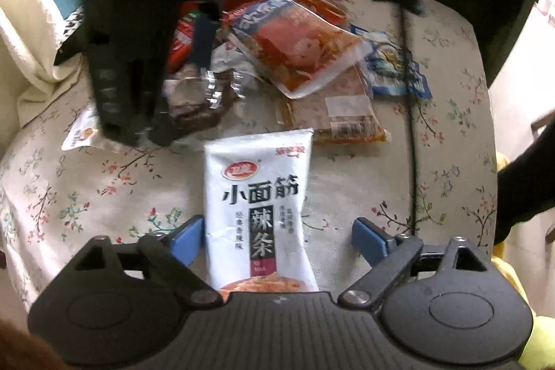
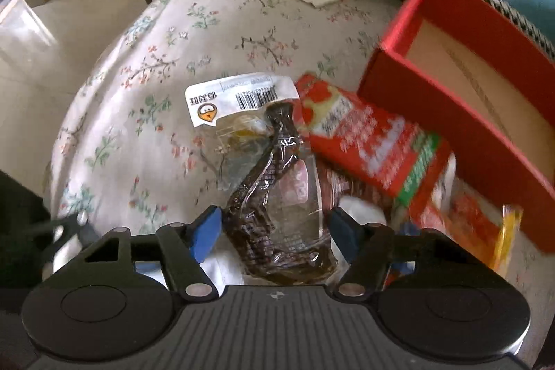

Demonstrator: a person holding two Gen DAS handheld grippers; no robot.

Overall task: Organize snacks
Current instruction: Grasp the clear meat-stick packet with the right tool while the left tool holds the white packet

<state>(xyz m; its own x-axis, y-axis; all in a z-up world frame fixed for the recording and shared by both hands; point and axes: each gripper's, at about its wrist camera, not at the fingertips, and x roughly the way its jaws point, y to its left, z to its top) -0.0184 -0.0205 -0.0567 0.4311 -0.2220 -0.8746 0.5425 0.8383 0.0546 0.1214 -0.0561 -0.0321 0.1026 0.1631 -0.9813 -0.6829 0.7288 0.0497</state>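
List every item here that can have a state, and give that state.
left gripper: open, astride the white packet
white packet: sealed, flat on the floral cloth
right gripper: jaws either side of the clear packet, grip unclear
clear packet: sealed, crumpled
red box: open, nothing visible inside
orange packet: sealed, atop the pile

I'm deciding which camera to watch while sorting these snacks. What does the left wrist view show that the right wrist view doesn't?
Only the left wrist view shows the white noodle-snack packet lying between the open left hand-held gripper, plus the blue packet.

Only the right wrist view shows the open red box and the barcode label on the clear packet of dark snack, which sits between the right hand-held gripper.

Both show the floral cloth and that clear packet.
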